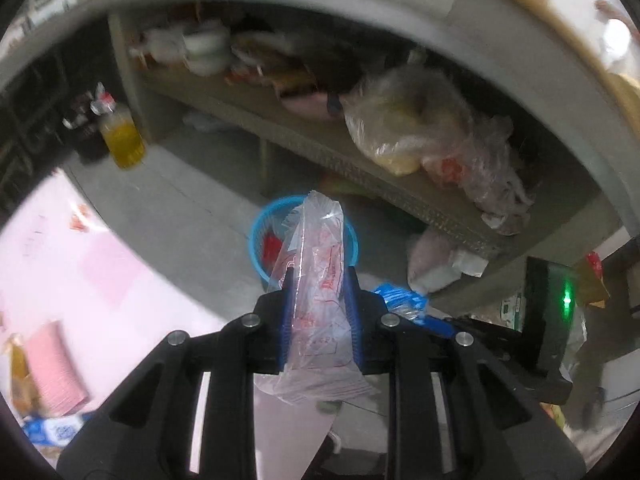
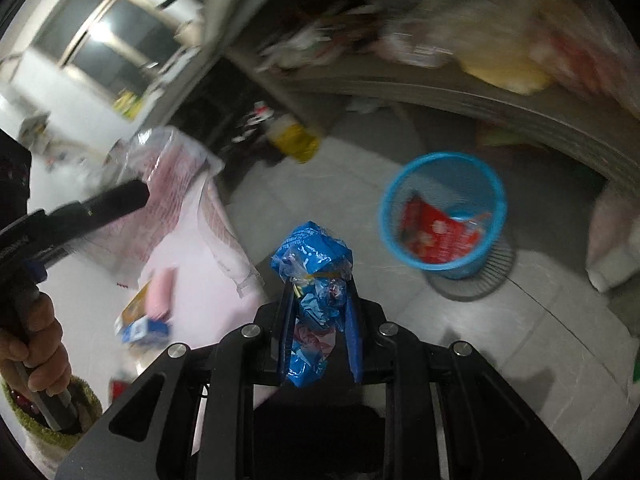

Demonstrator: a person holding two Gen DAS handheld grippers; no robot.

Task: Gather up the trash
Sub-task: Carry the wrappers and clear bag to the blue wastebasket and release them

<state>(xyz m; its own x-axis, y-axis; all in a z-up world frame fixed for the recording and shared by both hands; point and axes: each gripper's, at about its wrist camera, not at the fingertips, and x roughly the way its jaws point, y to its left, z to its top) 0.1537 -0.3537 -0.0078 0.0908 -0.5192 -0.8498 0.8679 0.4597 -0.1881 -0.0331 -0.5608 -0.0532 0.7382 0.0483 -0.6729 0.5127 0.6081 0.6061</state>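
Bare grey floor (image 2: 500,340) lies open around the blue bin (image 2: 444,210). At twelve to two o'clock a cluttered low shelf (image 2: 460,92) overhangs; at nine o'clock the pink-covered table (image 2: 192,280) blocks passage.

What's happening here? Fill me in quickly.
A person is collecting trash with a handheld gripper in each hand. The left gripper is shut on a clear plastic wrapper, and the right gripper is shut on a crumpled blue wrapper. A blue wastebasket stands on the tiled floor just ahead with a red packet already inside. Neither wrapper is in it yet.
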